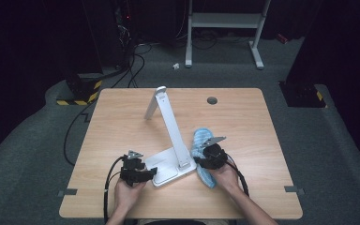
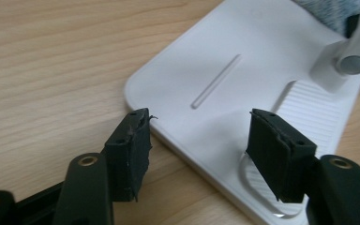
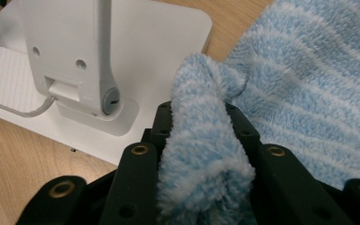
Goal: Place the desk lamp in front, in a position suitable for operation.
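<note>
Two grippers work at the white lamp stand (image 1: 171,154), which sits on the wooden bench (image 1: 122,126) near the person's edge and serves as the landmark here.

To the stand's right, the right gripper (image 3: 201,126) pinches a thick fold of the blue fluffy cloth (image 3: 304,89); its jaws press on the bunched fabric from both sides, and the fold bulges up between them. In the high view this gripper (image 1: 205,158) lies just beside the foot of the stand's arm, with the cloth (image 1: 200,140) spread flat on the bench against the right edge of the stand's base and running a little past its near corner. In the right gripper view the hinge block at the foot of the arm is close in front of the pinched fold, though I cannot tell whether cloth and hinge touch.

To the stand's left, the left gripper (image 1: 146,173) sits at the near left corner of the base. In its own view the left gripper (image 2: 199,136) has its jaws spread with nothing pressed between them: one jaw is over bare wood just off the base's edge, the other is over the base near its ribbed patch. The stand's arm leans up and away from the base toward the bench's far side.
</note>
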A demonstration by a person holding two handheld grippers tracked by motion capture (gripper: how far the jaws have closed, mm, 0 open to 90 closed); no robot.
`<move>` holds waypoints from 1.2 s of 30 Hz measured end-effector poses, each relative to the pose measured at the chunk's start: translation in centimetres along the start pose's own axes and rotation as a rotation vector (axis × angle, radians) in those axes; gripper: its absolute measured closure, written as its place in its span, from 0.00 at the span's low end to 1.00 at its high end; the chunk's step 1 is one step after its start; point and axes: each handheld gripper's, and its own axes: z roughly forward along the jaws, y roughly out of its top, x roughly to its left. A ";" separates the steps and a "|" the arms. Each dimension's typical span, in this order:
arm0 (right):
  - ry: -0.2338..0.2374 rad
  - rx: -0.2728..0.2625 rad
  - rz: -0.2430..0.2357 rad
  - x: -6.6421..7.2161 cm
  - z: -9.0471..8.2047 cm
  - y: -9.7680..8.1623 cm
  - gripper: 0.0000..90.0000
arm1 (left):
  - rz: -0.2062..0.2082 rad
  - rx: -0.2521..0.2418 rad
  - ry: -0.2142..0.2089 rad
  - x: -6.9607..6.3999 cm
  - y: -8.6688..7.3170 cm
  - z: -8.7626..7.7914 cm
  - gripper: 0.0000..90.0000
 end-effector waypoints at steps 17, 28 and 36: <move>0.024 -0.024 -0.043 1.2 -1.4 -2.2 0.78 | 0.116 0.008 0.018 0.4 4.4 3.8 0.41; 0.051 -0.029 -0.111 2.6 -1.9 -2.5 0.73 | 0.161 0.052 -0.039 1.1 8.7 7.2 0.40; -0.024 -0.086 -0.086 1.3 -4.4 -2.1 0.41 | 0.111 -0.018 0.015 1.3 6.2 2.9 0.40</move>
